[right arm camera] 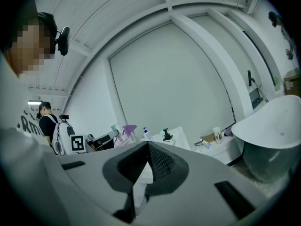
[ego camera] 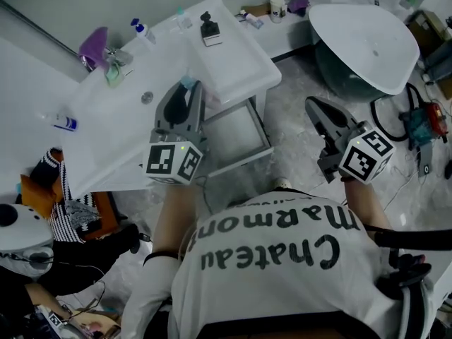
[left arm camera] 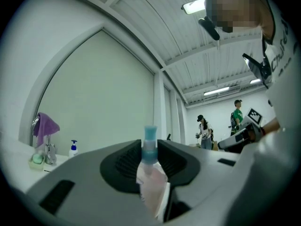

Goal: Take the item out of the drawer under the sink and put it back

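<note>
**Head view:** A person in a white T-shirt (ego camera: 282, 260) holds two tongs at a bathroom sink (ego camera: 120, 115). The left tongs (ego camera: 186, 94) carry one small bottle (ego camera: 188, 82), lifted clear of the single drawer (ego camera: 236, 136), which stands pulled out under the sink. The right tongs (ego camera: 316, 106) hang well apart to the right, above the floor. The white tabletop (ego camera: 233, 62) bears one pump bottle (ego camera: 141, 30) and one black object (ego camera: 210, 28). One purple cloth (ego camera: 93, 46) is draped over the tap. One bathtub (ego camera: 360, 34) stands at upper right.

**Left gripper view:** The left tongs (left arm camera: 149, 147) are clamped on the small bottle (left arm camera: 151, 180). It stands upright between the pads, its pale pink body below and its teal cap above the tips. Two people (left arm camera: 204, 132) stand far off in the hall.

**Right gripper view:** The right tongs (right arm camera: 148, 143) are closed, tips together, with nothing between them. Beyond them are the bathtub (right arm camera: 277, 126), one cup (right arm camera: 217, 134) and one person with a backpack (right arm camera: 51, 126).
</note>
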